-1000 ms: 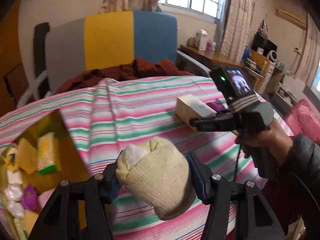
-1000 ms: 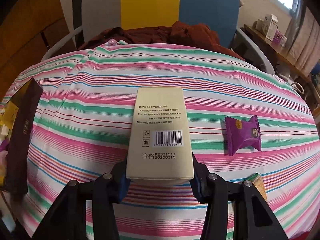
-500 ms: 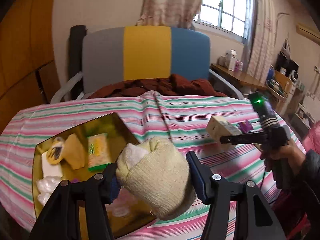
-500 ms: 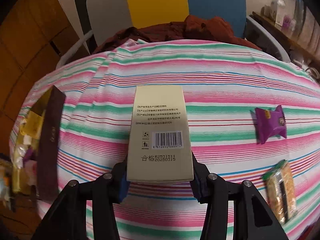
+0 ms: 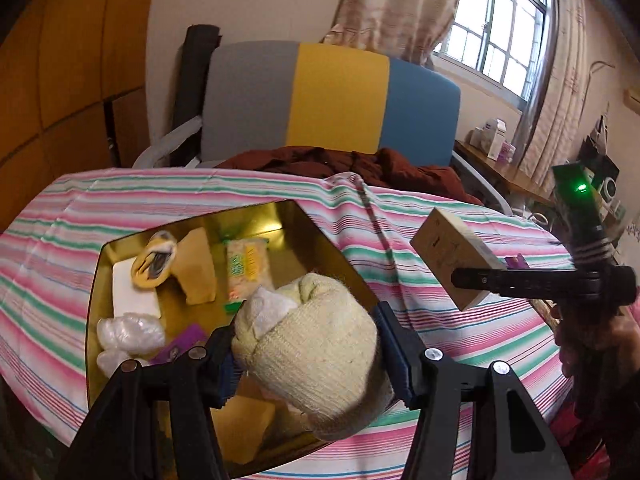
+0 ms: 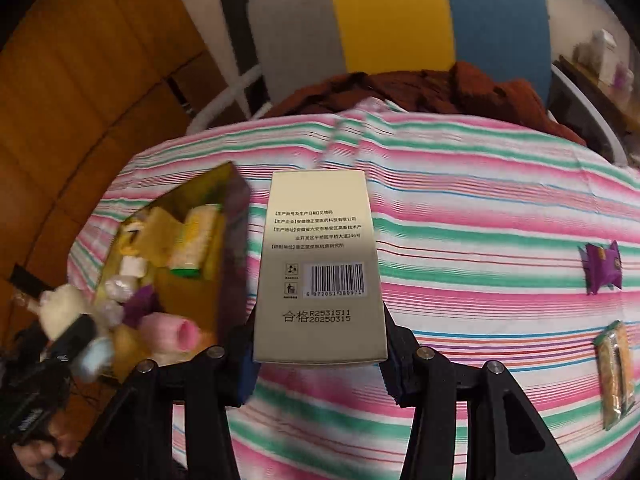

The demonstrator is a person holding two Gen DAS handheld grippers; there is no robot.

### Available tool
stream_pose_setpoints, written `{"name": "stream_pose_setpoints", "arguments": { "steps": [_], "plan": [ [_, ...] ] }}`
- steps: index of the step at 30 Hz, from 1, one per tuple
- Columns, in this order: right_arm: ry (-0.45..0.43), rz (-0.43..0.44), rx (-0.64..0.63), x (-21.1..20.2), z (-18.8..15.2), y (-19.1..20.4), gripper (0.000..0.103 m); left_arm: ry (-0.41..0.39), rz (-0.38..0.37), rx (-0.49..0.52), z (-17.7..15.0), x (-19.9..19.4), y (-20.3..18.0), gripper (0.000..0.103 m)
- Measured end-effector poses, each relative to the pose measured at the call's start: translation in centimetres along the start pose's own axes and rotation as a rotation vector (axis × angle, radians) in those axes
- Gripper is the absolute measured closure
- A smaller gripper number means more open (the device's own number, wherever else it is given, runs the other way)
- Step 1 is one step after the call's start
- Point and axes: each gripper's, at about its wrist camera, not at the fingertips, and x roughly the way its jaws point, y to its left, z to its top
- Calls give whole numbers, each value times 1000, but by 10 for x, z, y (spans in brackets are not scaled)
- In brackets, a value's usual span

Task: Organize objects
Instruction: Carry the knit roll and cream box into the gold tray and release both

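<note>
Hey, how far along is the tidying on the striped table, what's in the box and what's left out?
Done: the gold box already holds several packets and wrapped bits. In hand: the left gripper carries a cream sock bundle over the box, and the right gripper holds a beige carton above the cloth. Left: a purple packet and a cracker packet lie on the tablecloth.

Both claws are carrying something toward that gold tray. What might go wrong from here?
1. The tray already looks crowded with packets, so the rolled socks in the left gripper may land on top of other items or roll out.
2. The right gripper grips the tall box only near its bottom end, so it might tilt or slip.
3. Both grippers seem headed for one tray and could bump.
</note>
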Motion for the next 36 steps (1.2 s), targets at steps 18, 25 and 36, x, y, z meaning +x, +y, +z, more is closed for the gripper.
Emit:
{"name": "stream_pose_setpoints", "arguments": {
  "steps": [18,25,36],
  "plan": [
    [10,4,-175,57,28,113,27,-4,129,-232,-13,-16,109,43],
    [22,-15,-151,47,-3,101,22,14,110,-205,-5,-1,97,43],
    [-48,-110,-171,20,-22,99,10,52,124,-179,22,36,75,41]
  ]
}}
